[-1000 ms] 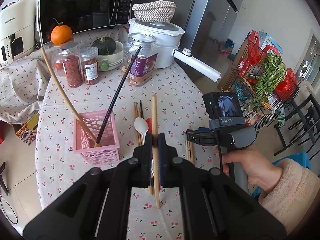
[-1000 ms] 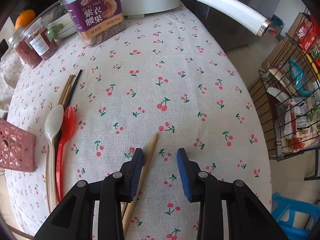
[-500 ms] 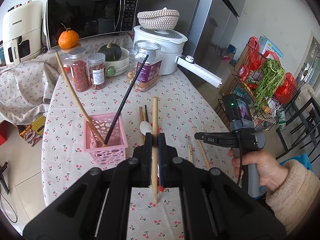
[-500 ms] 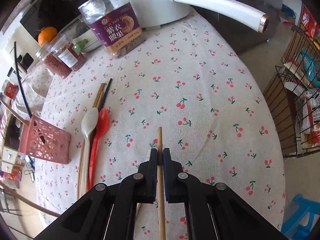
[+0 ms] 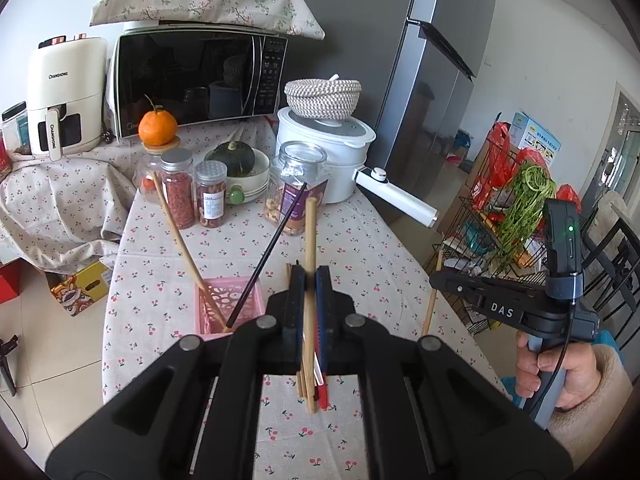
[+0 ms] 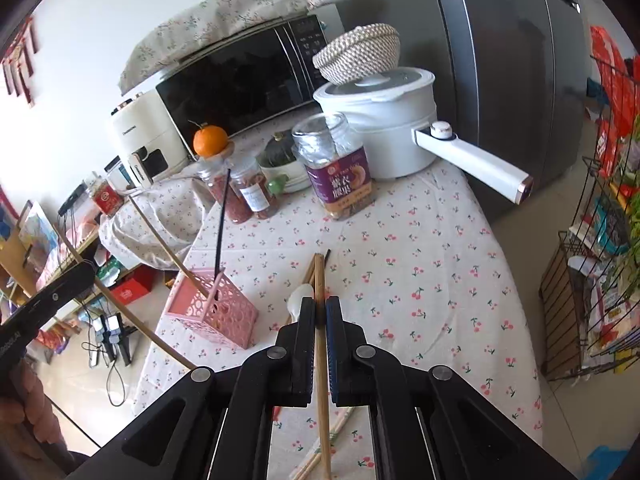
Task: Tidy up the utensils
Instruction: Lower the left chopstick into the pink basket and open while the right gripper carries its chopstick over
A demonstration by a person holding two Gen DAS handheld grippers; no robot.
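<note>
My left gripper (image 5: 309, 276) is shut on a wooden chopstick (image 5: 310, 232) that points up and away over the table. Left of it stands the pink basket (image 5: 224, 300), with a wooden chopstick (image 5: 180, 240) and a black chopstick (image 5: 272, 252) leaning in it. A red spoon (image 5: 322, 394) and more chopsticks lie under the left gripper. My right gripper (image 6: 319, 308) is shut on another wooden chopstick (image 6: 319, 276), held above the tablecloth. A white spoon (image 6: 298, 296) lies just beyond it, and the basket (image 6: 212, 312) sits to its left.
A nut jar (image 5: 296, 188), spice jars (image 5: 178, 188), a white pot with a long handle (image 5: 394, 200) and a microwave (image 5: 200, 80) crowd the table's far end. A wire rack (image 5: 500, 220) with greens stands past the right table edge.
The right gripper closed on a wooden chopstick and lifted it well off the table, tilting upward. The left gripper rose a little, still gripping its chopstick.
</note>
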